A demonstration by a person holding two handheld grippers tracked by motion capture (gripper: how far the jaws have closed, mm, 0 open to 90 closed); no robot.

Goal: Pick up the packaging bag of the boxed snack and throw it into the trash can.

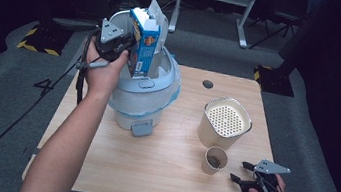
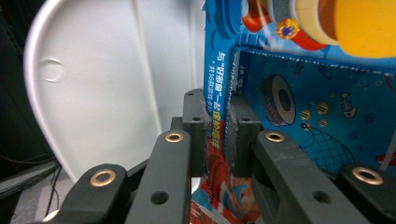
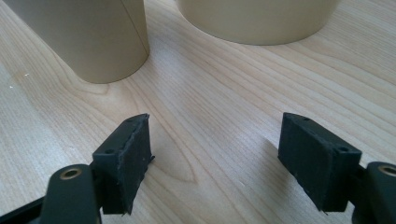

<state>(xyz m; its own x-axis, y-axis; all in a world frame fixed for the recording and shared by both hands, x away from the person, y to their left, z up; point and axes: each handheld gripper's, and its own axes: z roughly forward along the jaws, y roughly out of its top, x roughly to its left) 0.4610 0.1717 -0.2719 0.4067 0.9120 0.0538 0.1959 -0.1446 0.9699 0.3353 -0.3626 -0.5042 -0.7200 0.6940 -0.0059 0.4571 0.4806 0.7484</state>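
My left gripper is clamped on the thin side panel of a blue printed cardboard box, and in the left gripper view the two pads pinch that blue panel between them with no gap. I hold the box roughly upright, slightly tilted, over the open mouth of the white round plastic bin, which stands near the far left corner of the light wooden table; the box's lower end dips just inside the rim. The bin's raised white lid stands behind the box. My right gripper rests low near the table's near right corner, jaws spread apart with nothing between them, the bare wood showing between the pads. Just to its left stands a small beige paper cup with something dark inside, and just beyond that cup a larger cream container with a perforated top, the two very close together.
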